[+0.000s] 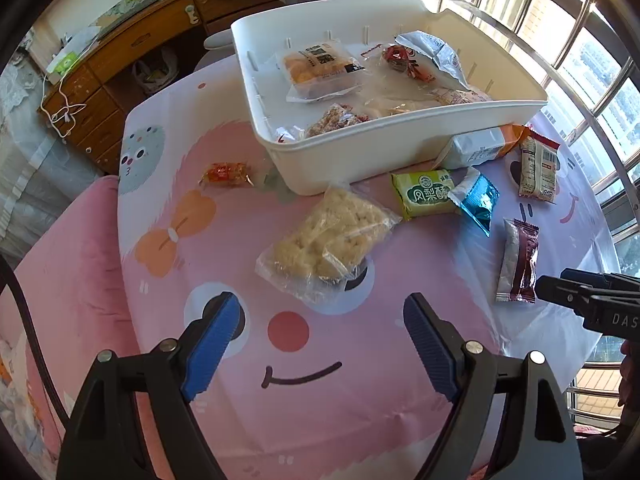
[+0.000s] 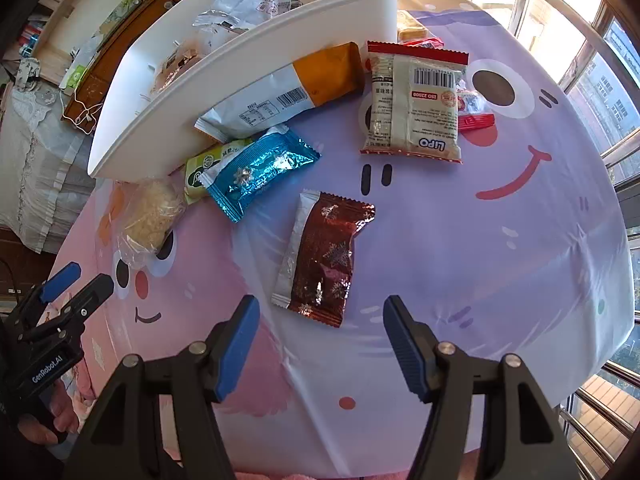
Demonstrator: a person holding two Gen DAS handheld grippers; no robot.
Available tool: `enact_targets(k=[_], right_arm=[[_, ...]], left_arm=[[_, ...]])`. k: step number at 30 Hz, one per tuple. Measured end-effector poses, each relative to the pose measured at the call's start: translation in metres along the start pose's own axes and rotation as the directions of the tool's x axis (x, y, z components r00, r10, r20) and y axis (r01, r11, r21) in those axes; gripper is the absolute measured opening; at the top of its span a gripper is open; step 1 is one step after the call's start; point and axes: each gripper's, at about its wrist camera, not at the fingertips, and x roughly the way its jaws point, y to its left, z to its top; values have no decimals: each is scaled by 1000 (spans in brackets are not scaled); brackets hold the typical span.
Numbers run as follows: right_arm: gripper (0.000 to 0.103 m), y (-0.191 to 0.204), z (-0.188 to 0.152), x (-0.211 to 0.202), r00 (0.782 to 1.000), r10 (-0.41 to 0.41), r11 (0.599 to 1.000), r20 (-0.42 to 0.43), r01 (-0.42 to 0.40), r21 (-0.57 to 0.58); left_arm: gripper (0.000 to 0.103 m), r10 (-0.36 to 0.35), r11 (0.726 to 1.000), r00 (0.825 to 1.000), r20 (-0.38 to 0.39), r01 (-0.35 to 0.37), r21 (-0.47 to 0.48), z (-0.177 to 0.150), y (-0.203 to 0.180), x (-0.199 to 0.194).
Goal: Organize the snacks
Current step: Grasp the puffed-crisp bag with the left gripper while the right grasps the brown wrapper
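A white bin point(image 1: 400, 148) point(image 2: 224, 92) with several snack packets inside stands on the cartoon tablecloth. Loose snacks lie in front of it: a clear bag of pale puffed rice cake point(image 1: 328, 240) point(image 2: 150, 216), a green packet point(image 1: 426, 196), a blue foil packet point(image 1: 478, 202) point(image 2: 260, 172), a brown foil packet point(image 1: 518, 262) point(image 2: 324, 256), a red-edged LiPO packet point(image 1: 538, 166) point(image 2: 416, 104) and a small orange candy point(image 1: 226, 174). My left gripper point(image 1: 322, 316) is open just short of the rice cake bag, nothing between its pads. My right gripper point(image 2: 320, 320) is open around the brown packet's near end, its pads apart from the packet.
A white-and-orange packet point(image 1: 480, 146) point(image 2: 288, 96) leans against the bin's front wall. A wooden desk point(image 1: 120, 60) stands beyond the table at left, and window bars point(image 1: 580, 40) run along the right. A pink cushion point(image 1: 68, 264) lies by the table's left edge.
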Motion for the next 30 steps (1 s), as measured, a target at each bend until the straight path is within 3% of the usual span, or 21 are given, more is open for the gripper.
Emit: enact_targets(k=[5,12,20,30], right_arm=[[65,8,-7,3,997,-24,1000,74,24,-7],[64,13,-10,9,982,-71,997,172,71,6],[57,21,-11,16,954,-145,989,261,140,39],[54,31,-17,28,936,-205,978,285,209,17]], left_arm=[[84,-62,995,998,14,61,78,12,-2,20],[84,-86,986,996,23,82,145,23,-7,46],[84,-122,984,992,36,116,139,31,-1,71],[84,-126,983,989,80,114,142,33,-4,89]])
